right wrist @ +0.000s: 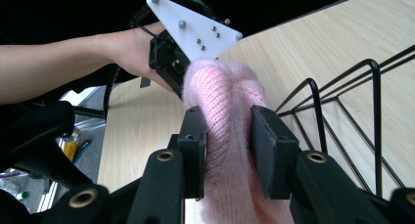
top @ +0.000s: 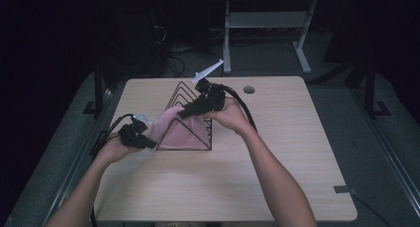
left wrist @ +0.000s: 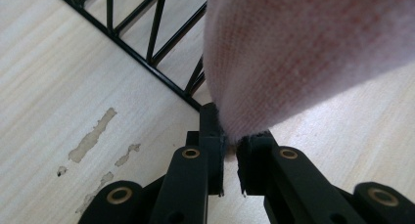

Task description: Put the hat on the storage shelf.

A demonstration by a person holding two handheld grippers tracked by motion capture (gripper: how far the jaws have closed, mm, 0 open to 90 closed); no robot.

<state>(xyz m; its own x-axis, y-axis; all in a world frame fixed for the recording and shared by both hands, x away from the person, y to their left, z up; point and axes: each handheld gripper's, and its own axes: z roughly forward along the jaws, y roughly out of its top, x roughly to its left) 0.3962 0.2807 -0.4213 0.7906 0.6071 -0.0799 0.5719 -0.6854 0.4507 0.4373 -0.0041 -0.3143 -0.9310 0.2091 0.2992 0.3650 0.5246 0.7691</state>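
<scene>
The soft pink knitted cloth [top: 174, 130] hung stretched over the front of the black wire triangular rack [top: 190, 119] on the pale wooden worktop [top: 277, 152]. The left hand-held gripper [top: 148, 143] was pinching its corner tight. The right hand-held gripper [top: 182, 114] had a bunched fold between its jaws, the rack's wires just beside.

Pink knit cloth [left wrist: 313, 53] cut off at top and right edges; wire rack [left wrist: 147, 43] partly hidden behind it.

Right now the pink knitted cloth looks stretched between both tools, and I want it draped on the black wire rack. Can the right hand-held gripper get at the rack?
Probably yes: the right hand-held gripper hovers over the black wire rack, nothing between.
</scene>
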